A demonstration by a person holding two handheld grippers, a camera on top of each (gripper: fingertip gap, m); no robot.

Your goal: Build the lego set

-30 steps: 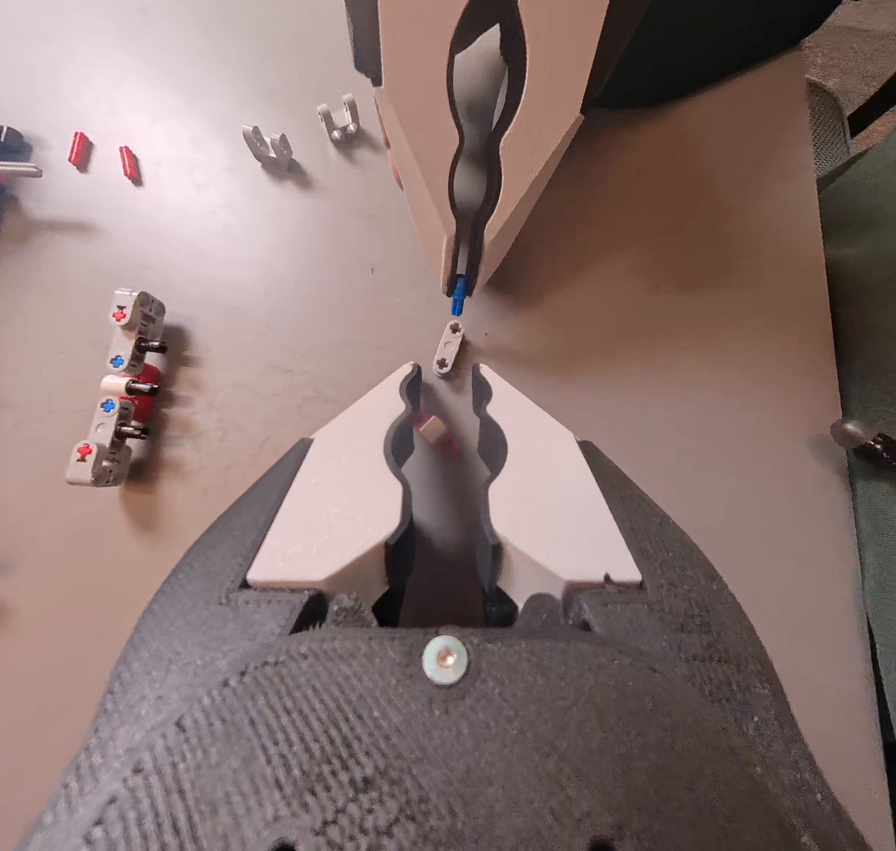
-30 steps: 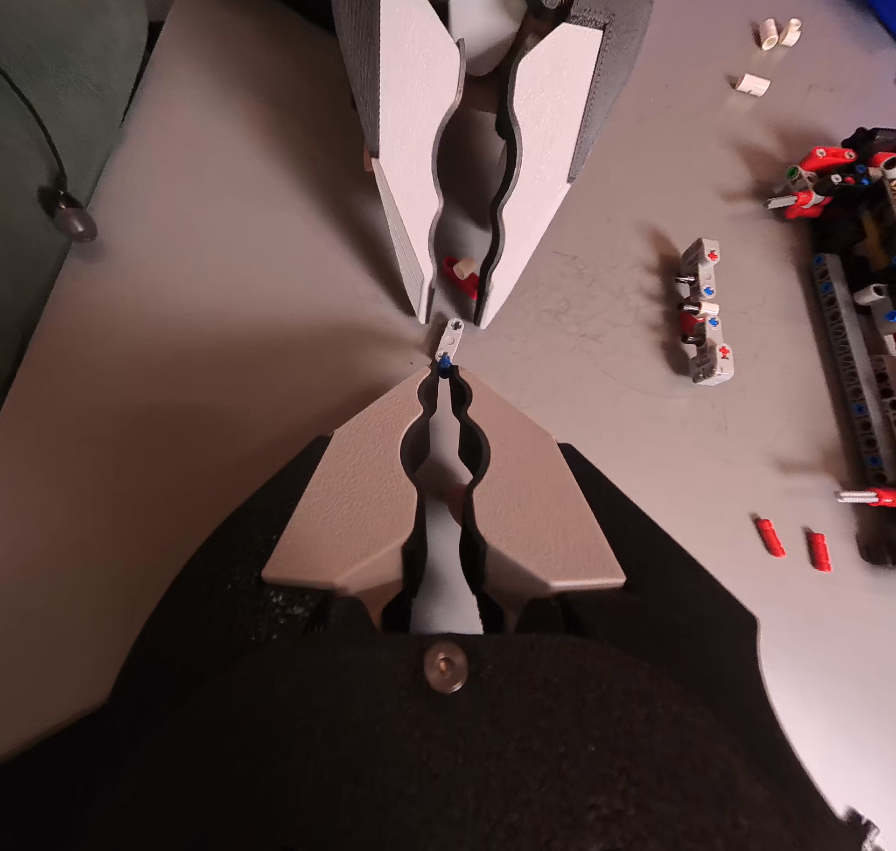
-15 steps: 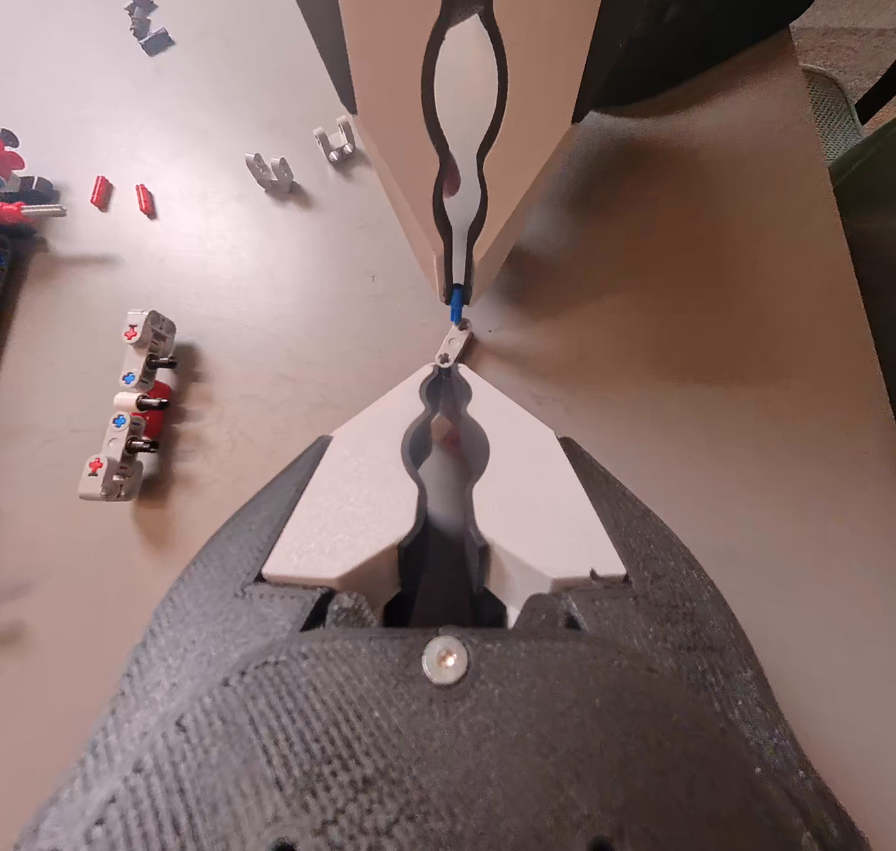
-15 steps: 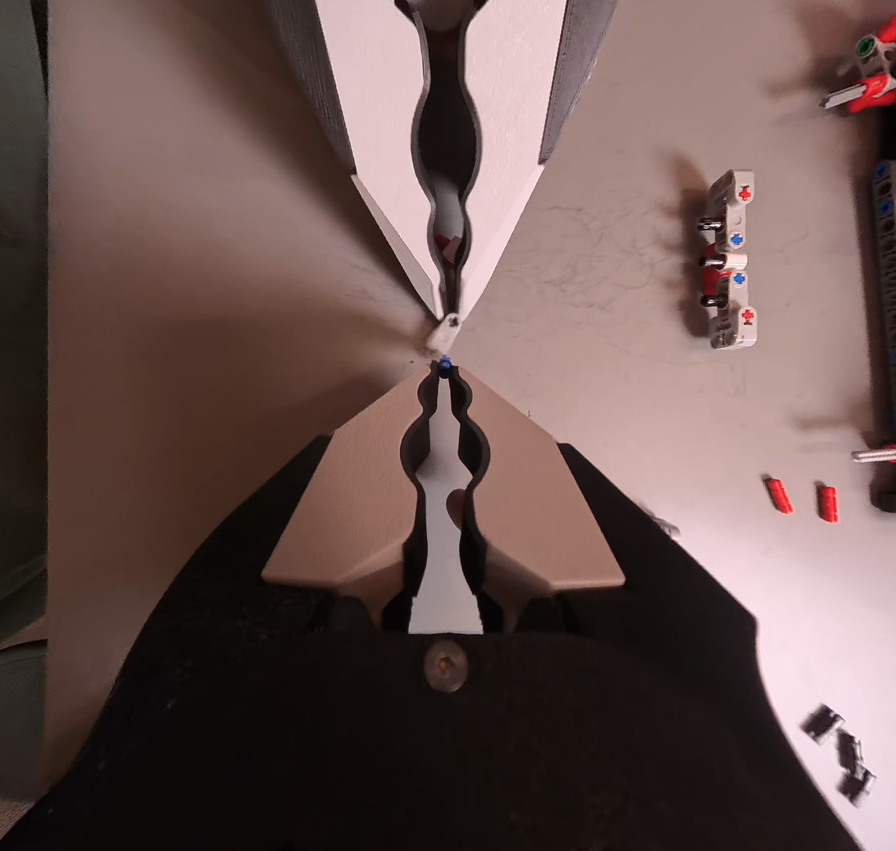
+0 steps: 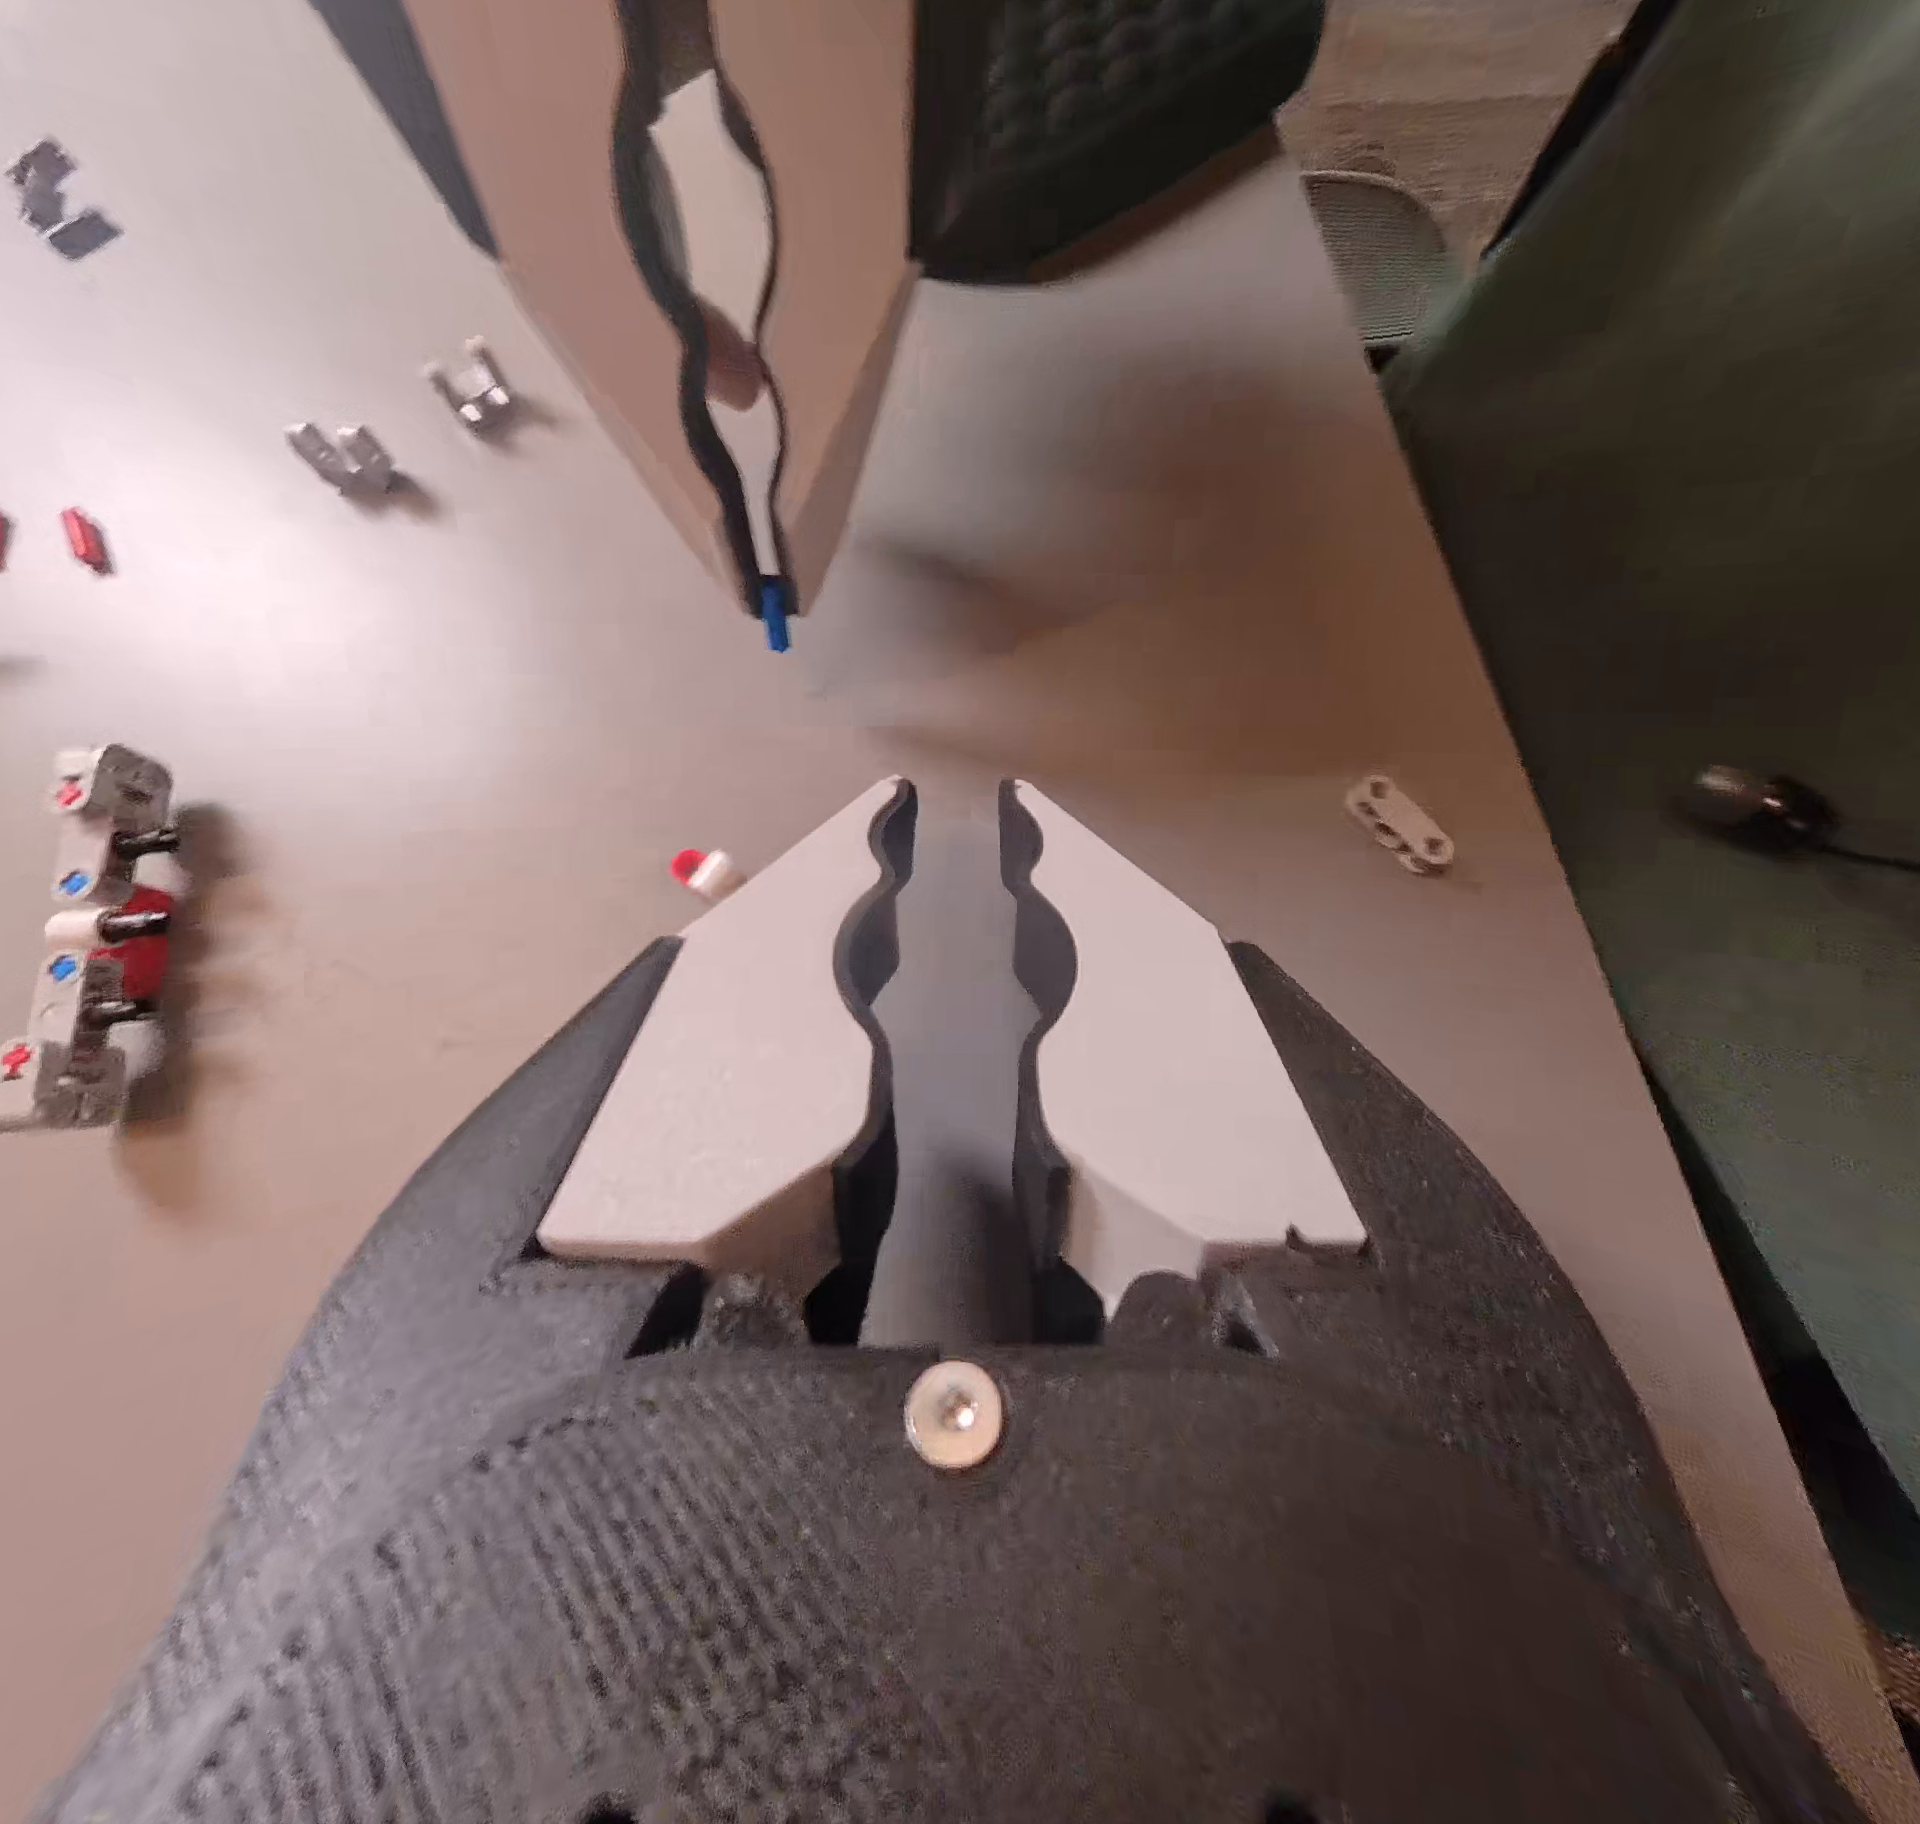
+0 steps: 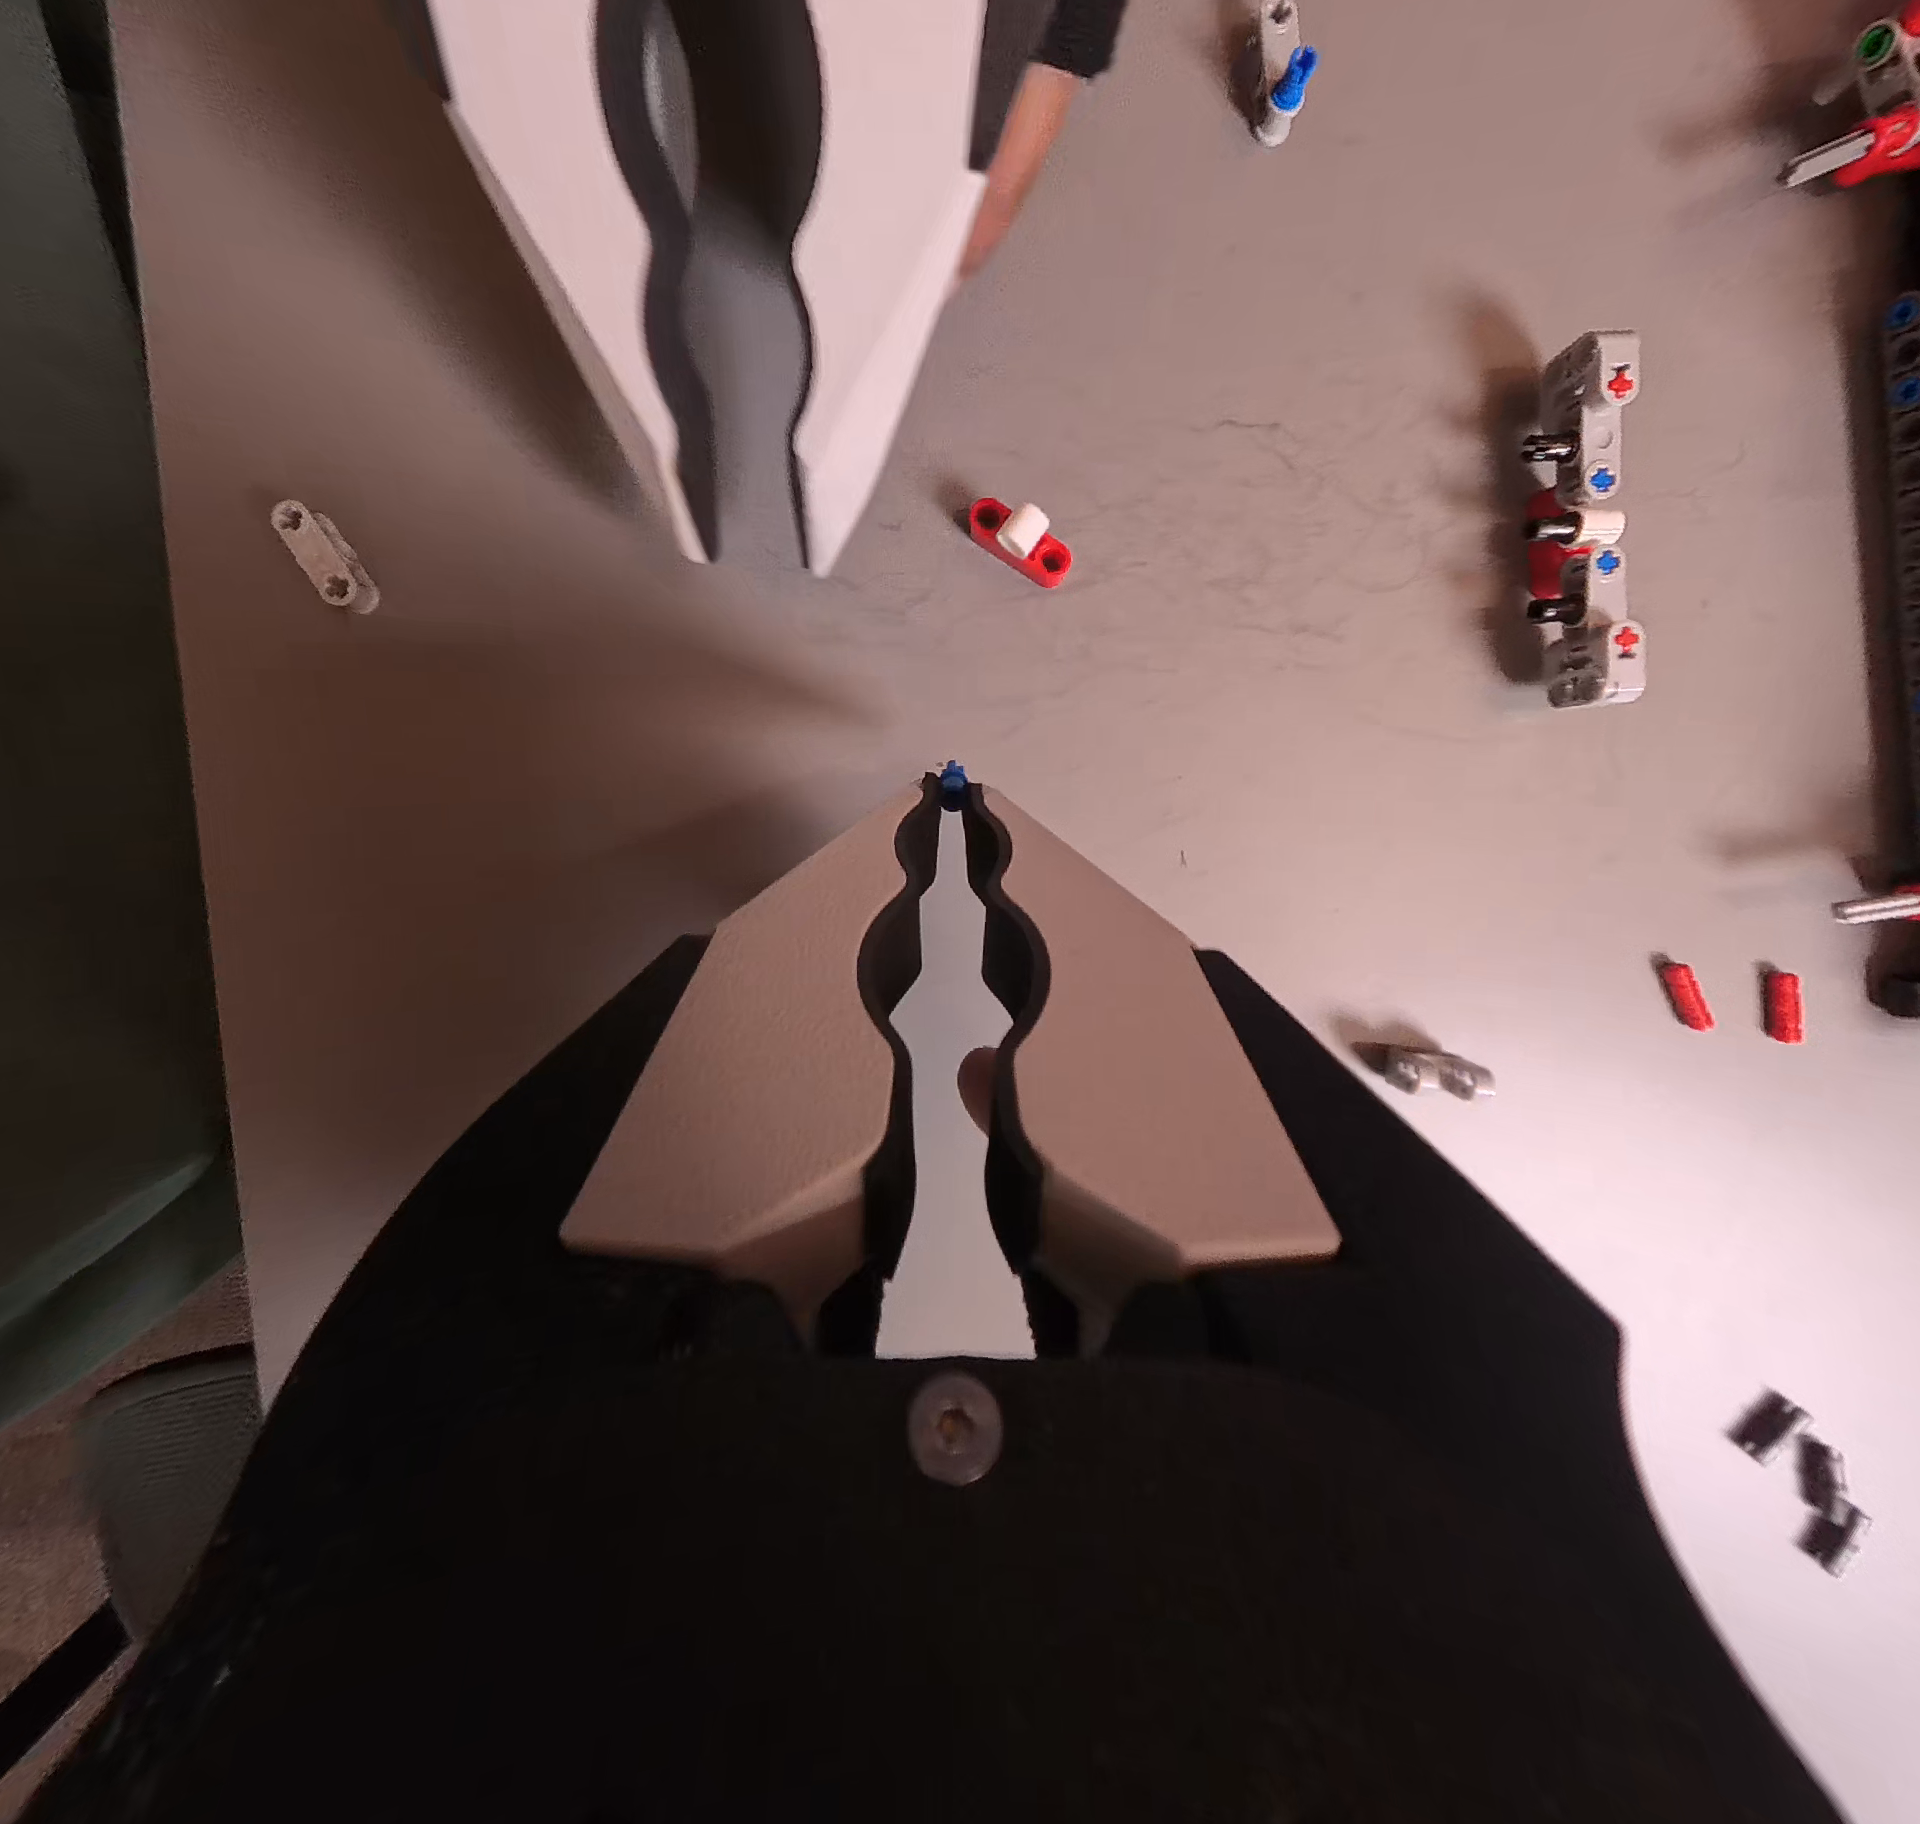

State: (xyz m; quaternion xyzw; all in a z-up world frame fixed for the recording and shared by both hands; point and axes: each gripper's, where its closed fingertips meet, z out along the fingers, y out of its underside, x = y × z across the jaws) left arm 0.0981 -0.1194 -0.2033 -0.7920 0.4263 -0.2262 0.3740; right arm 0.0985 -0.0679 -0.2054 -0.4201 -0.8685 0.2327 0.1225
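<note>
right gripper (image 6: 952,795) clamped on a blue pin (image 6: 952,783), which sticks out past the tips above the table (image 6: 1195,839). left gripper (image 5: 956,787) jaws apart, nothing between them. small grey two-hole liftarm (image 5: 1398,825) lies loose on the table near its edge, apart from both tools; left view is blurred, so its tilt is unclear.
</note>
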